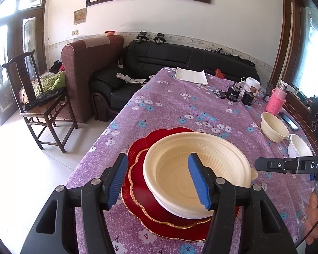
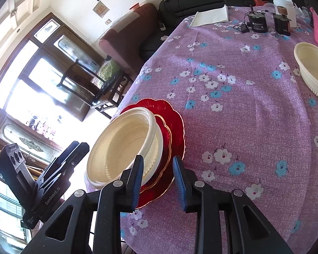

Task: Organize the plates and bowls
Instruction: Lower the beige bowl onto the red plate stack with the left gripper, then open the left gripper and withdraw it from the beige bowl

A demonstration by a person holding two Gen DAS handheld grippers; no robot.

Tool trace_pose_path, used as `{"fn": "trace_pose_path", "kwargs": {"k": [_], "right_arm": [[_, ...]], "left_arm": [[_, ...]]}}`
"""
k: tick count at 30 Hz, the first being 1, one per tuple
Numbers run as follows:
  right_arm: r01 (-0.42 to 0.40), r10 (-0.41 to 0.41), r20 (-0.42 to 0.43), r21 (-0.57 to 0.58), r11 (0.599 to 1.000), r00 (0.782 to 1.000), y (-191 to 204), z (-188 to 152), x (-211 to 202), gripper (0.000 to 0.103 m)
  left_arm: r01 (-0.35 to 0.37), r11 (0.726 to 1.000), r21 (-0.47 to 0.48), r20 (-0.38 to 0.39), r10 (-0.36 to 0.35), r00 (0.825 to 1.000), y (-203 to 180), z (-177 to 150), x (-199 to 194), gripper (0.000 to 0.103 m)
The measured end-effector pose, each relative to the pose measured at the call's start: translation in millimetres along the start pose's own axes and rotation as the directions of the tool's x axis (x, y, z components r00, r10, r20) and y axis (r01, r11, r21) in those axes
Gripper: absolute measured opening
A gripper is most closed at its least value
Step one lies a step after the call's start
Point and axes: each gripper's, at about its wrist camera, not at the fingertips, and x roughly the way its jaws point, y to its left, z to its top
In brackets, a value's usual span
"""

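Two red plates, stacked, are being topped by one cream bowl at the table's near edge. Two more bowls are being kept apart. Left gripper and right gripper are being held wide, empty.

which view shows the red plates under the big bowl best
The left wrist view: the red plates show as two stacked scalloped rims under the cream bowl. The right wrist view shows them edge-on, partly hidden by the bowl.
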Motion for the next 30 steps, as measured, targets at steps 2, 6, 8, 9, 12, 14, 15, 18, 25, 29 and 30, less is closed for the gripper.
{"fn": "trace_pose_path", "kwargs": {"k": [2, 6, 8, 9, 12, 14, 15, 18, 25, 29, 30], "right_arm": [[-0.002, 0.002, 0.005, 0.004, 1.0, 1.0, -2, -1, -3, 0.032], [-0.007, 0.007, 0.018, 0.02, 1.0, 1.0, -8, -2, -9, 0.032], [-0.011, 0.011, 0.025, 0.026, 1.0, 1.0, -11, -3, -13, 0.032], [-0.014, 0.013, 0.028, 0.03, 0.999, 1.0, -12, -4, -15, 0.032], [-0.023, 0.021, 0.032, 0.038, 0.999, 0.999, -17, -5, -18, 0.032], [-0.027, 0.025, 0.037, 0.044, 0.999, 0.999, -21, -7, -21, 0.032], [-0.028, 0.027, 0.04, 0.048, 0.998, 0.999, -24, -7, -22, 0.032], [-0.033, 0.03, 0.055, 0.068, 0.997, 0.998, -33, -10, -30, 0.032], [-0.046, 0.035, 0.097, 0.112, 0.993, 0.995, -58, -17, -54, 0.032], [-0.049, 0.031, 0.136, 0.138, 0.989, 0.99, -74, -20, -74, 0.032], [-0.053, 0.031, 0.145, 0.144, 0.988, 0.989, -78, -20, -79, 0.032]], "left_arm": [[-0.006, 1.0, -0.004, 0.003, 0.006, 1.0, 1, 1, -2, 0.059], [-0.005, 1.0, -0.001, 0.014, 0.005, 1.0, -3, 2, -8, 0.059], [0.004, 1.0, 0.009, 0.018, -0.004, 1.0, -8, 3, -11, 0.059], [0.005, 1.0, 0.014, 0.017, -0.006, 1.0, -10, 3, -11, 0.059], [0.019, 0.999, 0.036, 0.009, -0.019, 1.0, -21, 1, -11, 0.059], [0.028, 0.998, 0.052, 0.004, -0.028, 1.0, -29, 1, -11, 0.059], [0.033, 0.998, 0.06, 0.002, -0.034, 0.999, -34, 1, -11, 0.059], [0.053, 0.994, 0.097, -0.005, -0.053, 0.999, -50, 0, -10, 0.059], [0.048, 0.991, 0.121, -0.065, -0.041, 0.997, -67, -9, 11, 0.059], [0.033, 0.989, 0.142, -0.067, -0.024, 0.997, -73, -9, 14, 0.06], [0.03, 0.989, 0.146, -0.078, -0.019, 0.997, -75, -10, 17, 0.06]]}}
